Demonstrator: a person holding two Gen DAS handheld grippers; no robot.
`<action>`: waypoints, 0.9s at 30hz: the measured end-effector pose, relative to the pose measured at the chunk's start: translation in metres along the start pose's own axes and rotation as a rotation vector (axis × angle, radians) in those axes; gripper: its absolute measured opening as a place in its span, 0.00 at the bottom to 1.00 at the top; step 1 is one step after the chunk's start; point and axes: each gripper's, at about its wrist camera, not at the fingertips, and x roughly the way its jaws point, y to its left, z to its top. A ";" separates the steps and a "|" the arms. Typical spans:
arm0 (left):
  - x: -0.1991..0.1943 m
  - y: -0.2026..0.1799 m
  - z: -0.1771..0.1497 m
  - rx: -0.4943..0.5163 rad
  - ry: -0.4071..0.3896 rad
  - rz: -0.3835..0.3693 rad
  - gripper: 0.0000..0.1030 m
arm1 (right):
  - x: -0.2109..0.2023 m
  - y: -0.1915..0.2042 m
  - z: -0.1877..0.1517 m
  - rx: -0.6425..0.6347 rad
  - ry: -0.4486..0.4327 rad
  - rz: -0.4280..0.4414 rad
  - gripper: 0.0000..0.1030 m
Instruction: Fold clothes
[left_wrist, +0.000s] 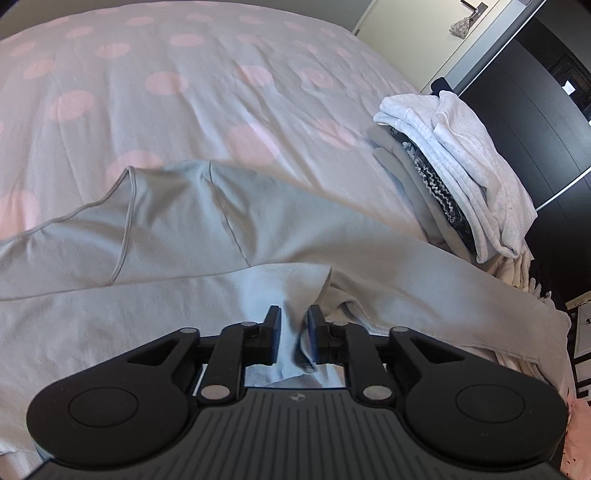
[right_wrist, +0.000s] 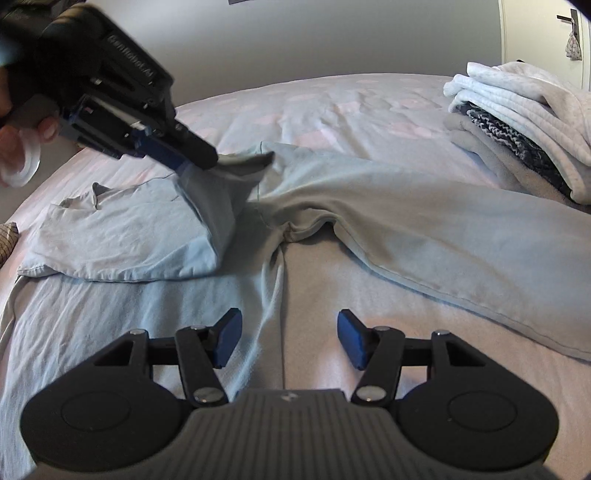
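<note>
A pale blue-grey long-sleeved top (right_wrist: 388, 206) lies spread on the bed; it also fills the lower half of the left wrist view (left_wrist: 221, 229). My left gripper (left_wrist: 293, 321) is shut on a fold of this top and shows in the right wrist view (right_wrist: 199, 162) lifting the cloth at the upper left. One sleeve (right_wrist: 461, 236) stretches to the right. My right gripper (right_wrist: 288, 332) is open and empty, low over the top's body.
The bedspread (left_wrist: 166, 92) is white with pink dots. A stack of folded clothes (left_wrist: 461, 166) sits at the bed's right edge, also in the right wrist view (right_wrist: 524, 122). A dark wardrobe (left_wrist: 535, 110) and a door stand beyond.
</note>
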 end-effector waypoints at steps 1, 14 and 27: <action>-0.001 0.002 -0.001 -0.001 0.002 -0.005 0.15 | 0.001 0.000 0.000 0.002 -0.001 -0.001 0.59; -0.055 0.068 -0.027 -0.003 -0.039 0.208 0.18 | -0.005 -0.008 0.008 0.091 -0.069 0.024 0.49; -0.132 0.177 -0.107 -0.079 -0.092 0.474 0.18 | 0.001 0.003 0.008 0.072 -0.095 0.042 0.49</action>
